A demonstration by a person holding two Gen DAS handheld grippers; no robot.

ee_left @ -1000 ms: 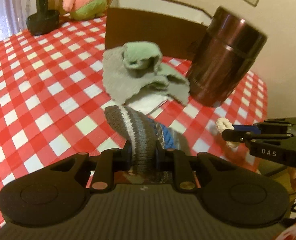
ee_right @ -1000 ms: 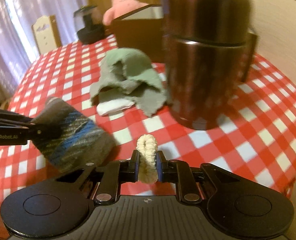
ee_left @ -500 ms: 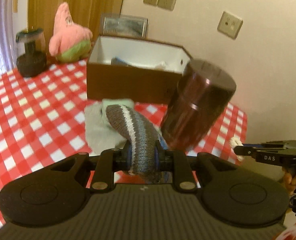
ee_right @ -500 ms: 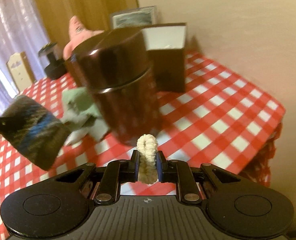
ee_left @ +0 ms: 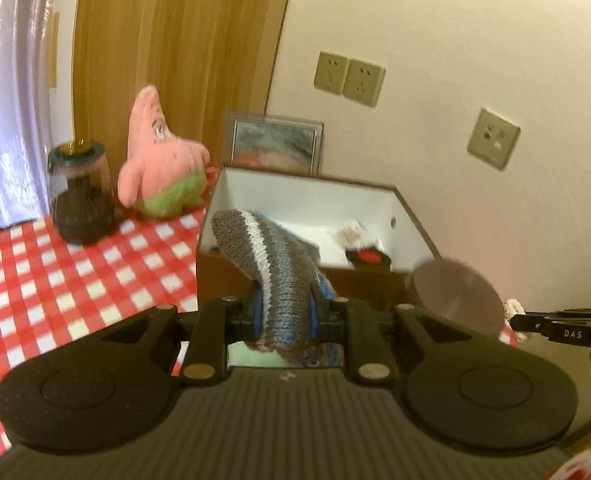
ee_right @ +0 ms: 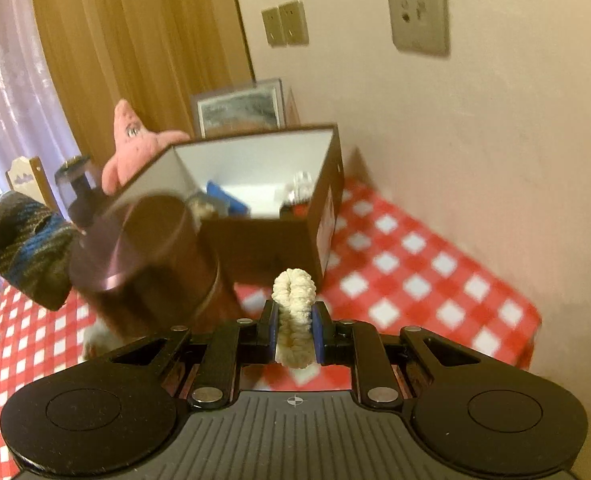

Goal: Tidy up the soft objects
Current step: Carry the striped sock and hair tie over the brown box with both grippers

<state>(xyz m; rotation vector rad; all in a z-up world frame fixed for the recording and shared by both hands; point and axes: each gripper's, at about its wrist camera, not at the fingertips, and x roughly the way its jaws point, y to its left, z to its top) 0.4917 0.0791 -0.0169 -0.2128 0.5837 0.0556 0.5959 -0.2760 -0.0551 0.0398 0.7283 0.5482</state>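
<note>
My left gripper has its fingers closed on a grey knitted sock with white and blue stripes; the sock arches up out of the fingers and I hold it in the air, in front of the near wall of the brown box. My right gripper has its fingers closed on a small cream loop of knotted rope, also off the bench. The box stands open at the far side of the red and white checked bench, near the wall, and I see a few things lying inside it against the white lining. A dark metal canister stands just in front of the box, near its right corner in my left view. To the left of the box sit a pink plush star and a dark glass jar
</note>
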